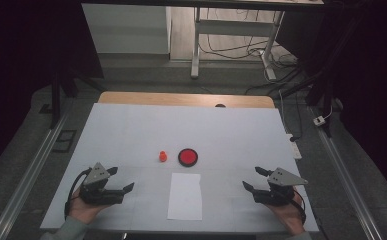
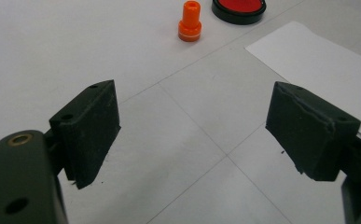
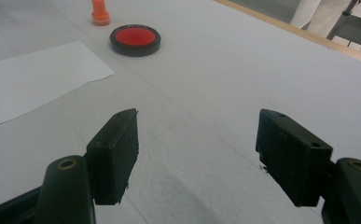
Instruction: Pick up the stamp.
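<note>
Both held low at the near table edge, left gripper and right gripper wide open, empty. Stamp upright just beside ink pad, paper laid nearer, between grippers, ready for stamping

My surface fills the middle of the high view, covered in pale white sheeting, with a strip of bare wood edge along its far side. Beyond it, at the top centre, a white desk frame stands on a grey floor, with loose cables trailing around its legs. A white power strip lies right of the surface. Metal rails run down both lower sides. The upper corners are dark.
</note>
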Demonstrator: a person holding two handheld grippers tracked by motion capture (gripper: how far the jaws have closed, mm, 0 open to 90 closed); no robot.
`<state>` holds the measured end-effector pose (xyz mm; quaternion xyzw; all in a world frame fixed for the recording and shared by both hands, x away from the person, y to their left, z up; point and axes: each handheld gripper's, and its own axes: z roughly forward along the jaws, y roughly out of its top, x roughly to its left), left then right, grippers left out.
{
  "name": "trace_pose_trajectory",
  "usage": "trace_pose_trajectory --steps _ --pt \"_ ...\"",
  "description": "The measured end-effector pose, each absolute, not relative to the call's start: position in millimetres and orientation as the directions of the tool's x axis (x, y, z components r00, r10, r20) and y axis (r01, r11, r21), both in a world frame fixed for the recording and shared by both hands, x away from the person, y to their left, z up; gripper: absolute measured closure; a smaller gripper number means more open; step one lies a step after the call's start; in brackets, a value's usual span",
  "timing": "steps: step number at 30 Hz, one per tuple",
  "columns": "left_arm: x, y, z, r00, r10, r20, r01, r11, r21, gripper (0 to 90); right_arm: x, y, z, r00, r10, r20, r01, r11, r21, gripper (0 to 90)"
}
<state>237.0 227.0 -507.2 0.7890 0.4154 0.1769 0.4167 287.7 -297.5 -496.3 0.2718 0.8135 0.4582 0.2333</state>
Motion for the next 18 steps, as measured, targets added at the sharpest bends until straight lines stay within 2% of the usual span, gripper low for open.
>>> trace_pose_trajectory --steps 18 --pt "258.2 211.1 -490.0 0.626 0.777 -0.060 0.490 -0.332 0.806 18.1 289.9 -293.7 -497.1 -0.741 0.660 -0.124 0.236 0.429 0.872 31.6"
